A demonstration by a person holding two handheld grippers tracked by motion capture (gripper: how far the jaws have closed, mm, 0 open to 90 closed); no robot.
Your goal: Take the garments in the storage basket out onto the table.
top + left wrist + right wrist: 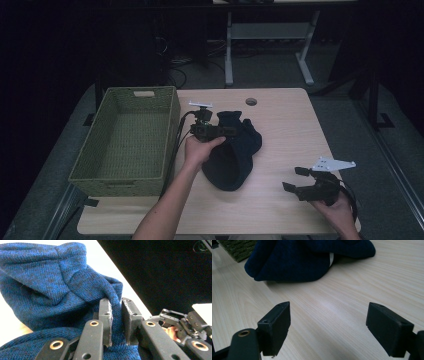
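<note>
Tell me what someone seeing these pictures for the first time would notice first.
Most likely the dark blue knitted garment crumpled mid-table, with the left gripper pinching a fold of it between its jaws. Next, the green woven basket on the table's left edge, and the right gripper resting open near the front right corner.

A pale wooden table (280,210) bore a round cable hole (251,101) near its far edge, at about twelve o'clock. A green woven basket (172,130), rectangular with a handle slot in its far wall, stood at the table's nine o'clock side. Beyond, at one o'clock, stood a white desk frame (265,31) on grey floor.
</note>
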